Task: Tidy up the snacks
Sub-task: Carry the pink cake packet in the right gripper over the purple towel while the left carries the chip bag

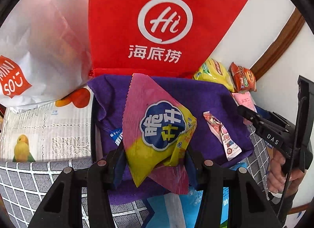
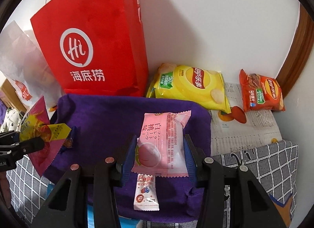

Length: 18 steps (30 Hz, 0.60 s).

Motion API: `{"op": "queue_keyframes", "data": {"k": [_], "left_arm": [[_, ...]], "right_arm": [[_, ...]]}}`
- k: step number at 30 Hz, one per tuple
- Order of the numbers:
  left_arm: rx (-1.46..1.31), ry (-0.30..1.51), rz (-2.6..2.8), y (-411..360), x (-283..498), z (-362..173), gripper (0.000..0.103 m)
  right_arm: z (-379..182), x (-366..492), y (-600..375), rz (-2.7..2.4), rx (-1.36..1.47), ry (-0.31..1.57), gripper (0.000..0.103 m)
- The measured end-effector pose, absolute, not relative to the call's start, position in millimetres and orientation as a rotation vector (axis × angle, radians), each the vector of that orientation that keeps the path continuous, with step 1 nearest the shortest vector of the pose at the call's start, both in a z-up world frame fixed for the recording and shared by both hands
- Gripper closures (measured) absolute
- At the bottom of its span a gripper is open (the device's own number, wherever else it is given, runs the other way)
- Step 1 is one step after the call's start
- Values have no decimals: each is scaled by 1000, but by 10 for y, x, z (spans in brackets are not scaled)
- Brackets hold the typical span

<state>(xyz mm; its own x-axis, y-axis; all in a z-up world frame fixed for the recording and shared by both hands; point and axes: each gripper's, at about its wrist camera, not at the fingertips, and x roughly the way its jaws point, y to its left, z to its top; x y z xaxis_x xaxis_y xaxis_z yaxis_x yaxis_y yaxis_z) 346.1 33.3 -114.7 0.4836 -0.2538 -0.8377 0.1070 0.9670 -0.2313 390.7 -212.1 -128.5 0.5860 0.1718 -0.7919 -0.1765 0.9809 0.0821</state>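
Left gripper (image 1: 155,161): fingers clamped on the pink-and-yellow snack bag (image 1: 157,129), gripped at its lower part. Bag's long axis runs away from me, serrated pink edge pointing toward the red tote bag (image 1: 157,21). It hangs over the purple towel (image 1: 196,98).

Right gripper (image 2: 160,153): fingers straddle the pink peach pastry pack (image 2: 162,145), blue pads (image 2: 128,155) right at its two side edges; I can't tell if they're actually squeezing it. Pack's long axis points away from me toward the tote, crimped end forward. It sits on the towel.

Small strawberry candy stick (image 2: 146,192): flat on the towel, just nearer me than the pastry pack, long axis roughly in line with it. In the left view it lies diagonal on the towel.

Right view only: full faces of the yellow Lay's bag (image 2: 192,88) and the red Lay's bag (image 2: 261,92), both right of the tote, against the wall, on the printed paper (image 2: 245,135).

Left view only: the white Miniso bag (image 1: 29,61) shown large, left of the tote, plus my right hand (image 1: 278,171) on the other gripper.
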Motion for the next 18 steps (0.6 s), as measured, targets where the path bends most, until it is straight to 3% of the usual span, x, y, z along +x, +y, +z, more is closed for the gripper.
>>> {"op": "queue_keyframes", "data": {"k": [18], "left_arm": [[-123, 1103, -222, 270, 3562, -1339, 53]], "right_arm": [[-1513, 4005, -2065, 184, -29, 994, 56]]}}
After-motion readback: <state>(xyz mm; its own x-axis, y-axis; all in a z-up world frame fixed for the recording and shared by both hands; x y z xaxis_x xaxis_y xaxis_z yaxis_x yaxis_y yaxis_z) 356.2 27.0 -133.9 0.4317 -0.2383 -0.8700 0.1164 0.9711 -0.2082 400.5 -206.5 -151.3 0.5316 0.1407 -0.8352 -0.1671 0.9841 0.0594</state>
